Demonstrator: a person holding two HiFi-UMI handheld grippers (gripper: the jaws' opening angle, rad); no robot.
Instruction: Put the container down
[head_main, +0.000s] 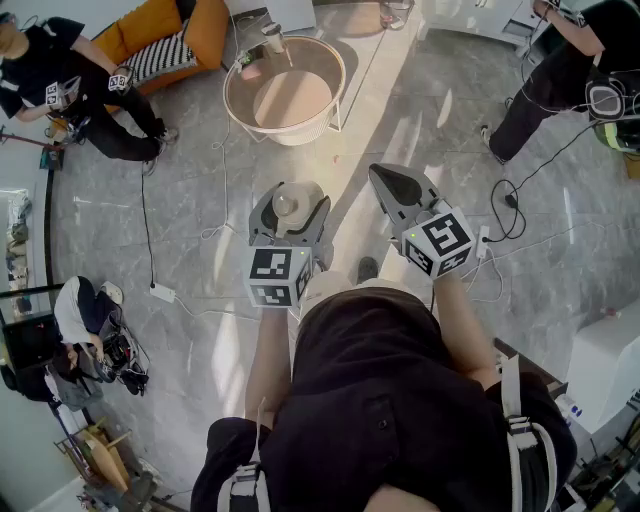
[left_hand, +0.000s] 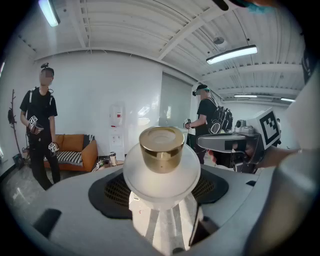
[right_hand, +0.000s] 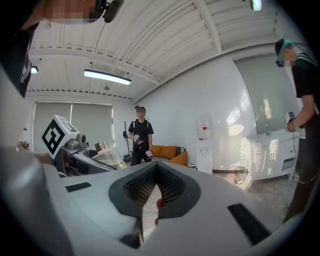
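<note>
The container (head_main: 286, 205) is a pale flask with a wide round shoulder and a gold cap (left_hand: 161, 149). It stands upright between the jaws of my left gripper (head_main: 290, 212), whose wide-set pads press on its sides. In the left gripper view the container (left_hand: 160, 175) fills the middle. My right gripper (head_main: 392, 182) is held up beside it to the right, jaws together with nothing between them. In the right gripper view its dark pads (right_hand: 170, 187) meet in a narrow slit. Both grippers are held in the air above the floor.
A round white table (head_main: 285, 130) stands ahead on the grey marble floor. Cables (head_main: 150, 250) run across the floor. Several people stand or sit around, one at the back left near an orange sofa (head_main: 205, 30). A white cabinet (head_main: 610, 360) is at the right.
</note>
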